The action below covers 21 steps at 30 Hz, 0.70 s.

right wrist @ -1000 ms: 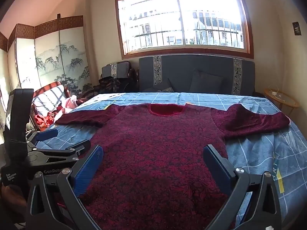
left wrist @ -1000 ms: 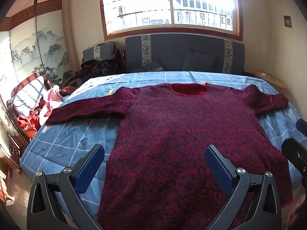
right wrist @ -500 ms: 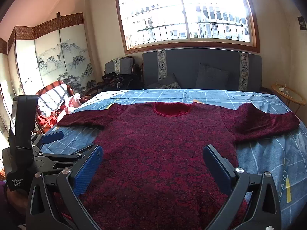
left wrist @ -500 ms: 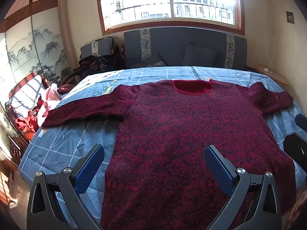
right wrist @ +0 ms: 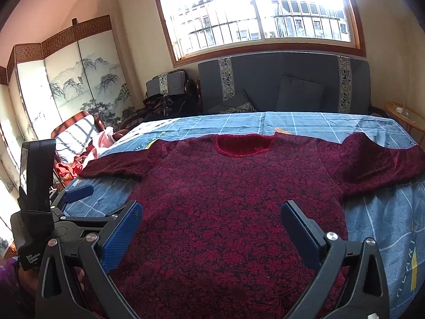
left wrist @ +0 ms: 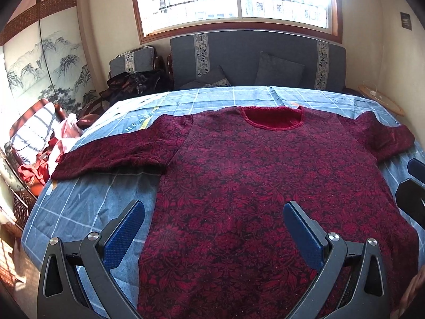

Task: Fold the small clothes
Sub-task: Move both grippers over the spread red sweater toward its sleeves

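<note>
Spread flat, front up, on a bed covered with a blue checked sheet [left wrist: 79, 207]: one dark red knitted sweater with a floral pattern [left wrist: 252, 180], round neckline toward the headboard edge, hem toward the near edge. Both sleeves stretched out sideways, the left one reaching the left edge of the bed, the right one lying close to the right edge. Body of the sweater centred across the bed's width.

Left tool [left wrist: 213, 235] hovering above the lower left part of the sweater, blue-padded fingers [left wrist: 124, 235] wide apart, nothing between them; one finger over bare sheet, the other over the knit. Right tool [right wrist: 209, 234] likewise spread wide and empty, held above the lower middle of the garment. Seen from the right wrist, the left tool at the near left corner of the bed, just off the sweater's side.

Beyond the far edge: a grey padded headboard with patterned strips [left wrist: 252, 61]. Left of the bed: a painted folding screen [right wrist: 79, 87].
</note>
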Motion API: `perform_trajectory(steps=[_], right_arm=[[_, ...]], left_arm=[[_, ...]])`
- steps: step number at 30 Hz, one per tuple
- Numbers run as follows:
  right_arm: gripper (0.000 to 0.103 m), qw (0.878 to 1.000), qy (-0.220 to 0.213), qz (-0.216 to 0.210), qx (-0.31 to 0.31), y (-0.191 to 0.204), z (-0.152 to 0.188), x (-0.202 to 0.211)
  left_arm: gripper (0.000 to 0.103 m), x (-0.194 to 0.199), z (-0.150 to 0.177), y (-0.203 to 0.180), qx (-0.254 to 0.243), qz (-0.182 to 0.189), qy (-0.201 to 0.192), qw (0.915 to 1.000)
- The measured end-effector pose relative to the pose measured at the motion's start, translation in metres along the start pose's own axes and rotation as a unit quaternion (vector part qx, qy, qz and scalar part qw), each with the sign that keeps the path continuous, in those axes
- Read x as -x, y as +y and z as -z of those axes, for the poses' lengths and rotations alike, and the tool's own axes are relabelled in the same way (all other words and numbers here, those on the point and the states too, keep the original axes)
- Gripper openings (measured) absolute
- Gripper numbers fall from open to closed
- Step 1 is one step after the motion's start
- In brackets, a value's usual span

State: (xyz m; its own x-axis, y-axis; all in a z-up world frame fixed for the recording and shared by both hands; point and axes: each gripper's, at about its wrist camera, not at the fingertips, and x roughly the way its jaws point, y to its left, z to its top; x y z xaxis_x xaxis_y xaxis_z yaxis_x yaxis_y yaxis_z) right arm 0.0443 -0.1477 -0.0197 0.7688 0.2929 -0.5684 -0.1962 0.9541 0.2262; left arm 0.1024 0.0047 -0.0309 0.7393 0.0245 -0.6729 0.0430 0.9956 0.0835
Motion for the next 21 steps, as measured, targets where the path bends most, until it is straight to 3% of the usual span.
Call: perform_trajectory(steps=[21], right_arm=[[0.103, 0.998, 0.024, 0.003, -0.058, -0.053, 0.006, -0.018]], left_arm=[[0.103, -0.066, 0.007, -0.008, -0.007, -0.015, 0.044, 0.9989]])
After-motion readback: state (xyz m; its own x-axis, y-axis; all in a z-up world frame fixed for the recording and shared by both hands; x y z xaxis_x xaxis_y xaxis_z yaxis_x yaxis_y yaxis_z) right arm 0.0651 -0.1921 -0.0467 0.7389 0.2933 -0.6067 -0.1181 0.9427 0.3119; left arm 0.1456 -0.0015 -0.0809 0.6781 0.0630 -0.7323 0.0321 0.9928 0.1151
